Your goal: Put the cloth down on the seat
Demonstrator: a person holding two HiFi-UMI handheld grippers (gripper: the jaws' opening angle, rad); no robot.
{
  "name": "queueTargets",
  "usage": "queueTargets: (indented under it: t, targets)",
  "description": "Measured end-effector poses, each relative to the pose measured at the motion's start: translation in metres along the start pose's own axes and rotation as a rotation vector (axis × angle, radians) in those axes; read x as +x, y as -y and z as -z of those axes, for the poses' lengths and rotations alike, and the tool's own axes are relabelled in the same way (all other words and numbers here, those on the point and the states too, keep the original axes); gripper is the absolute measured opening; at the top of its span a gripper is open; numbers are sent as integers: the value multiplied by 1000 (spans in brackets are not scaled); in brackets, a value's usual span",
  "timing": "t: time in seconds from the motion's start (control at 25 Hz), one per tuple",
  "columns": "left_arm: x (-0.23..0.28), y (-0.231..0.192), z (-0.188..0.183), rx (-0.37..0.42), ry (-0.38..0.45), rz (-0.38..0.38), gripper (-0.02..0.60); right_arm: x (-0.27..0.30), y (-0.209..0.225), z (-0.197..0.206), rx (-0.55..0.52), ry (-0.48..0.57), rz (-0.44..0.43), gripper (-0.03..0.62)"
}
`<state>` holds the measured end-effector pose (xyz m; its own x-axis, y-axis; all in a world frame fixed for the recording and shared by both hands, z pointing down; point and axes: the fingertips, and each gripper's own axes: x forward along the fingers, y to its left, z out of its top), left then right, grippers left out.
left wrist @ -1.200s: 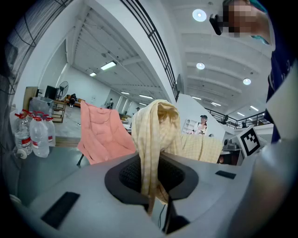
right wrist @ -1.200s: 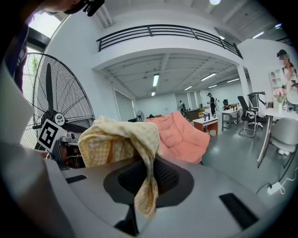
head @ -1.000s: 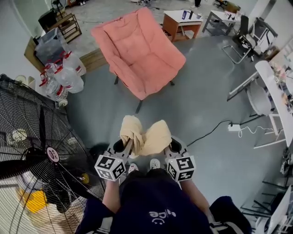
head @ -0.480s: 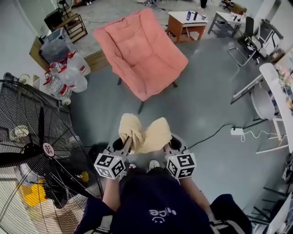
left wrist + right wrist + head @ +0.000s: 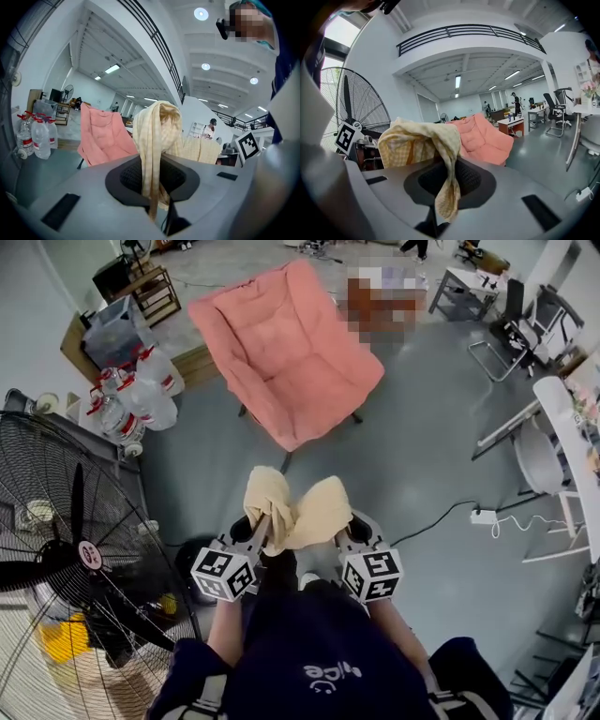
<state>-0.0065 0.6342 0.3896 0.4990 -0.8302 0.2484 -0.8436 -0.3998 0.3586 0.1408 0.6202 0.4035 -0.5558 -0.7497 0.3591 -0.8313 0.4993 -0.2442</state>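
Note:
A pale yellow checked cloth [image 5: 292, 508] hangs bunched between my two grippers, in front of the person's body. My left gripper [image 5: 266, 523] is shut on the cloth's left end, which runs up between the jaws in the left gripper view as cloth [image 5: 154, 150]. My right gripper [image 5: 336, 531] is shut on the other end, seen draped over the jaws as cloth [image 5: 436, 154]. The pink padded chair [image 5: 286, 348] stands ahead on the grey floor, its seat [image 5: 314, 390] bare. It also shows as chair [image 5: 101, 136] and chair [image 5: 483, 136].
A large black floor fan [image 5: 75, 549] stands close at the left. Water bottles [image 5: 131, 395] and a shelf [image 5: 141, 287] are beyond it. A white table [image 5: 572, 442], office chairs [image 5: 506, 320] and a power strip with cable [image 5: 483, 517] lie to the right.
Both grippers and the cloth have moved forward toward the pink chair, which now sits nearer in the head view. Both grips are unchanged.

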Motion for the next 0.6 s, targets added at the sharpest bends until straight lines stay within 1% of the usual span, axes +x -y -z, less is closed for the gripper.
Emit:
queueTargets:
  t: [0.12,0.2,0.32,0.44,0.6]
  targets:
    - [22,-16,-5,-7,-8,18,77,22,10,-4,14,-5,14,67]
    - [38,-31,-10,-7,-17,24,77,41,14,-7,17,-29,4,67]
    - [58,-57,-23,-3,-26,29,77,73,17,-13,11,-64,0,68]
    - [77,-82,-38,-1,-21,47,77,106,21,-26,9,-73,13,67]
    - [98,-118,-51,-19,-24,49,77,151,19,-40,1,-95,5,67]
